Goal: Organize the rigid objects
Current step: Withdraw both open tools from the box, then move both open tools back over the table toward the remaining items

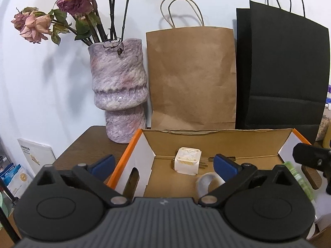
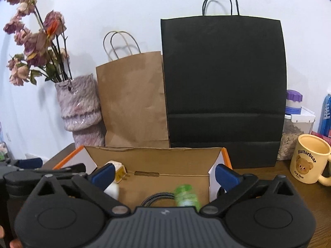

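An open cardboard box (image 1: 217,138) with orange edges lies on the brown table. Inside it are a white charger plug (image 1: 187,161) and a blurred pale tape roll (image 1: 208,183). My left gripper (image 1: 163,163) hangs open over the box's left half, with its left finger outside the box wall. In the right wrist view my right gripper (image 2: 164,174) is open over the same box (image 2: 153,157). A blurred green bottle (image 2: 186,196) and a braided cable (image 2: 159,197) lie low between its fingers, and neither pad touches them. The plug (image 2: 118,170) shows by its left finger.
Behind the box stand a mottled purple vase (image 1: 119,91) of dried roses, a brown paper bag (image 1: 192,78) and a black paper bag (image 2: 223,91). At the right are a cream bear mug (image 2: 309,163) and a jar with a purple lid (image 2: 293,111).
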{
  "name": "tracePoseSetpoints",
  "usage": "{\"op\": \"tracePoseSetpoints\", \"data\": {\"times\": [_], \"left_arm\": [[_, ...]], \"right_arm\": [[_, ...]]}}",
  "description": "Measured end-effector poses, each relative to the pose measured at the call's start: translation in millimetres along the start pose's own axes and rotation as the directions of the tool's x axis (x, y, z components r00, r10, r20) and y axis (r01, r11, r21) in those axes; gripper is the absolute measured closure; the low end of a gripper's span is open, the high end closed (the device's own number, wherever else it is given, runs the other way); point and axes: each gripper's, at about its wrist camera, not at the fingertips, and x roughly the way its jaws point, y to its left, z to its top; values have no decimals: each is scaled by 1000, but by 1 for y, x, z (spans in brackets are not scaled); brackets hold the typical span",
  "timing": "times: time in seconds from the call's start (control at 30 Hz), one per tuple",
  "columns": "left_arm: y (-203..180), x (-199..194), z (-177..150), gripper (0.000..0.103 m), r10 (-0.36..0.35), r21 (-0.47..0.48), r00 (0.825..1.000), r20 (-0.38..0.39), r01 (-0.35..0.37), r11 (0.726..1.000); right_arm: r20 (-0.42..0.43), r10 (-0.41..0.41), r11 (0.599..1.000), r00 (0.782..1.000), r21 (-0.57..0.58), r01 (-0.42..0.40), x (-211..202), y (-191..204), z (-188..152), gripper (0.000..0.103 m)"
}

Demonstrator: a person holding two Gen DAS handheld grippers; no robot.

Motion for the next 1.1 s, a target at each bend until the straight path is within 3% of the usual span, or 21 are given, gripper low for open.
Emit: {"op": "tracePoseSetpoints", "data": {"times": [0.63, 1.1], "left_arm": [[4, -4, -1, 0, 5, -18, 1000, -7, -6, 1000], [10, -30, -3, 0, 11, -35, 1000, 16, -10, 999]], "right_arm": [[-21, -9, 999, 1000, -52, 8, -1, 9, -2, 0], [33, -21, 996, 999, -91, 24, -34, 14, -4, 0]]}}
